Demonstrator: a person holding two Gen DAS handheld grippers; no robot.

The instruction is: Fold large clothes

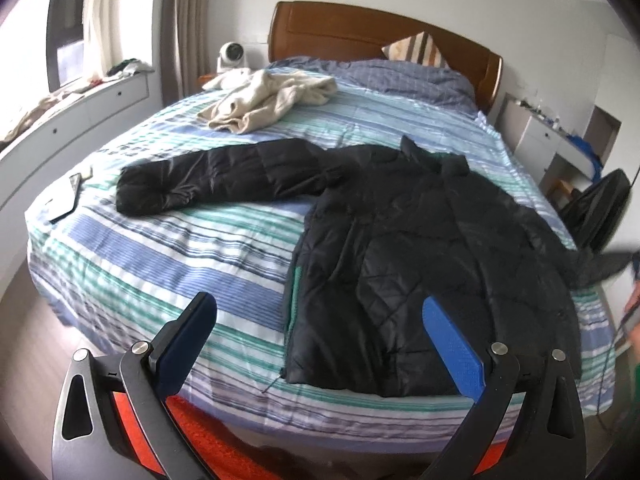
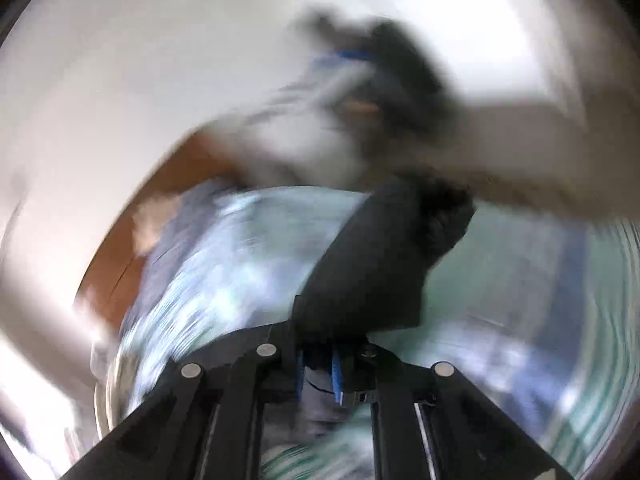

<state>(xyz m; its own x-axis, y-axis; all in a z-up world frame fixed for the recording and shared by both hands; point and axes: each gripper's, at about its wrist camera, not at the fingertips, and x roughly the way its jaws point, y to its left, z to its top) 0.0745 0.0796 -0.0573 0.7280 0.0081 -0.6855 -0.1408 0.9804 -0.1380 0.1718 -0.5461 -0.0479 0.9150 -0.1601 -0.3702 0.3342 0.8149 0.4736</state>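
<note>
Left wrist view: the left gripper (image 1: 320, 340) hangs over the foot of the bed (image 1: 160, 248), pointed forward and down across the mattress. Its blue pads (image 1: 452, 344) stand wide apart with nothing between them — released, touching no cloth.

The black puffer jacket (image 1: 420, 256) lies flat on the striped blue, green and white bedspread, collar toward the wooden headboard (image 1: 360, 32), hem near the foot edge. One sleeve (image 1: 208, 180) stretches straight out to the left in this view, resting on the sheet. The opposite sleeve runs off the right side of the bed, its blurred end raised off the sheet at the picture's edge.

A cream garment (image 1: 272, 100) sits crumpled farther up the bed, well apart from the jacket. A striped pillow (image 1: 416, 50) leans against the headboard. A dark flat object (image 1: 66, 200) lies near the left bed edge; what it is cannot be told.

Right wrist view: heavily smeared. The right gripper (image 2: 320, 364) is clenched on dark fabric (image 2: 376, 264) of the jacket; the cloth bunches out from between the closed jaws and rises ahead of them toward the middle of the picture. The gripper points roughly forward along the bed toward the headboard, slightly down. The bedspread streaks below and to the sides — detail there is lost to blur.

A sliver of the person shows at the far right edge of the left wrist view, too blurred to describe.
</note>
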